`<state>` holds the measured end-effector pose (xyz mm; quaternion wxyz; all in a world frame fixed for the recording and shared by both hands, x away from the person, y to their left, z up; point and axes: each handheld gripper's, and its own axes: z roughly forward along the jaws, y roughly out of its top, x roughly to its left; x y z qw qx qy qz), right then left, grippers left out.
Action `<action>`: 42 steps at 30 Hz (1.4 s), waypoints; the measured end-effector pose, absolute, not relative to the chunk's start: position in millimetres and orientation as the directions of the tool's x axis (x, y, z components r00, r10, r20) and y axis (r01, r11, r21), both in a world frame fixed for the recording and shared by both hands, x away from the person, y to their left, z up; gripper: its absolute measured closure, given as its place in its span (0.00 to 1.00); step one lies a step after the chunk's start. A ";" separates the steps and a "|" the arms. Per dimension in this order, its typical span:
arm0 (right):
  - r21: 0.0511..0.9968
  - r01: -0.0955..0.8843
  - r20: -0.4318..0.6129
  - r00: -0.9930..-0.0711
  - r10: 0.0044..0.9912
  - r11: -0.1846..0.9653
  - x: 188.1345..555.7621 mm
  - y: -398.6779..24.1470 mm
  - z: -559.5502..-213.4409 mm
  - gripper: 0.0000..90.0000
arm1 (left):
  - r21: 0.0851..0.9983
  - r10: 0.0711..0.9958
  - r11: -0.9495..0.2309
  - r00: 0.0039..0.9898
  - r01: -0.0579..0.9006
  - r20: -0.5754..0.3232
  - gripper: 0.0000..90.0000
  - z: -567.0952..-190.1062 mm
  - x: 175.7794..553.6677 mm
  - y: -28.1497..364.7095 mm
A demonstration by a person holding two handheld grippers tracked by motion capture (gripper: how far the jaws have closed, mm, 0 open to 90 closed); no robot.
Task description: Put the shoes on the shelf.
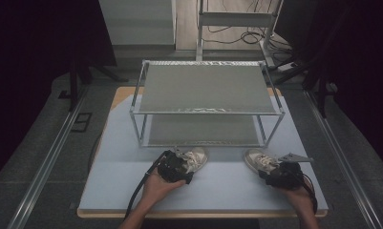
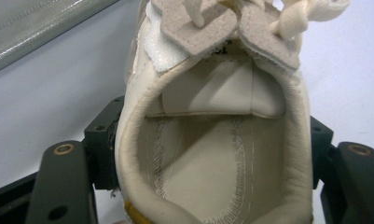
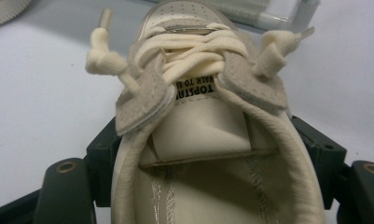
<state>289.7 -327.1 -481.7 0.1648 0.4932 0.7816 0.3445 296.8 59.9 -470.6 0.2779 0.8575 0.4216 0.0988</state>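
Left hand-held gripper (image 1: 179,165) grasping left shoe (image 1: 195,157), right hand-held gripper (image 1: 273,172) grasping right shoe (image 1: 257,159) — both on desk (image 1: 218,186), before rack (image 1: 206,102).

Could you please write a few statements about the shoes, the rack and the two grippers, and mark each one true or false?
1. The left gripper has its jaws either side of a cream shoe. True.
2. A shoe already sits on the rack's top shelf. False: both shelves are bare.
3. The right gripper has nothing between its jaws. False: they flank the other shoe.
4. Both shoes lie on the table before the rack. True.
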 end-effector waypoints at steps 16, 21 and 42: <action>0.763 0.594 0.076 -0.471 0.879 0.253 275.0 -314.8 -458.2 0.32 | 0.652 0.779 -0.412 0.617 0.637 -0.110 0.33 -448.5 285.3 93.3; 0.781 0.574 0.083 -0.487 0.870 0.247 272.5 -306.2 -449.8 0.32 | 0.657 0.783 -0.399 0.610 0.639 -0.118 0.33 -445.5 289.0 96.0; 0.784 0.580 0.119 -0.490 0.864 0.221 312.4 -248.6 -442.5 0.32 | 0.672 0.827 -0.351 0.553 0.653 -0.105 0.33 -437.1 324.6 91.7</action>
